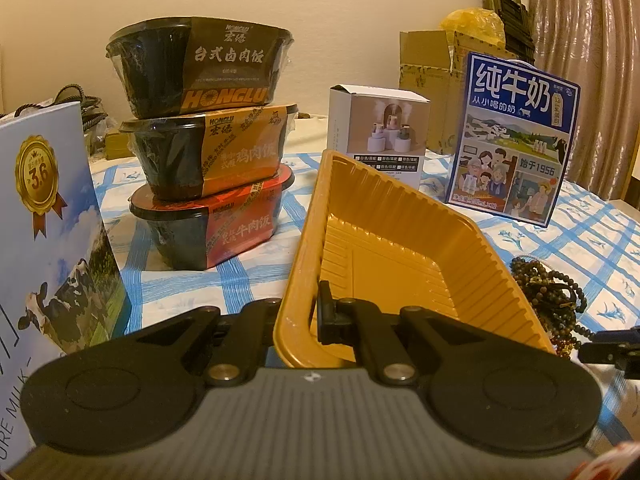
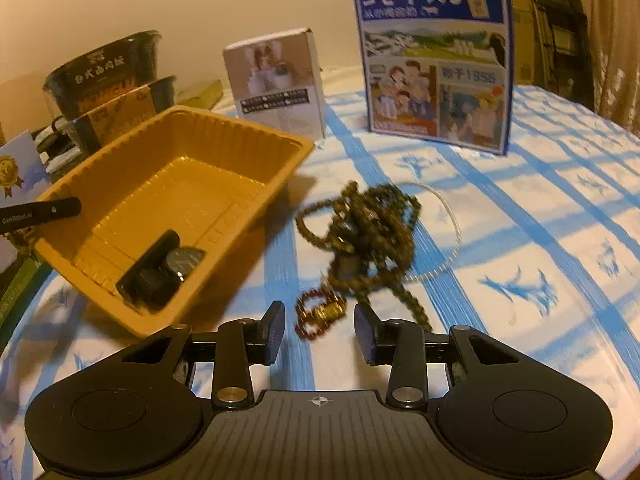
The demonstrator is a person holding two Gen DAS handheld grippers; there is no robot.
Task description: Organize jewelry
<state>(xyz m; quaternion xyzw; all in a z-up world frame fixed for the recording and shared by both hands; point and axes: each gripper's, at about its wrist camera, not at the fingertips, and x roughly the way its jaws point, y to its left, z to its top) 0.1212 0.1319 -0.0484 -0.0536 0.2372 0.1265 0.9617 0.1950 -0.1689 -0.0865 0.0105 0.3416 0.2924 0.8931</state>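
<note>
While the left wrist view is filled by the left gripper (image 1: 310, 320), its fingers are seen pinching the near rim of the yellow tray (image 1: 400, 208), tilted on the checked bench (image 1: 180, 288). From the right wrist view, the right gripper (image 2: 320, 334) is shown with fingers spread above a red bead bracelet (image 2: 316, 314); dark bead necklaces (image 2: 368, 232) lie just beyond, right of the tray.
</note>
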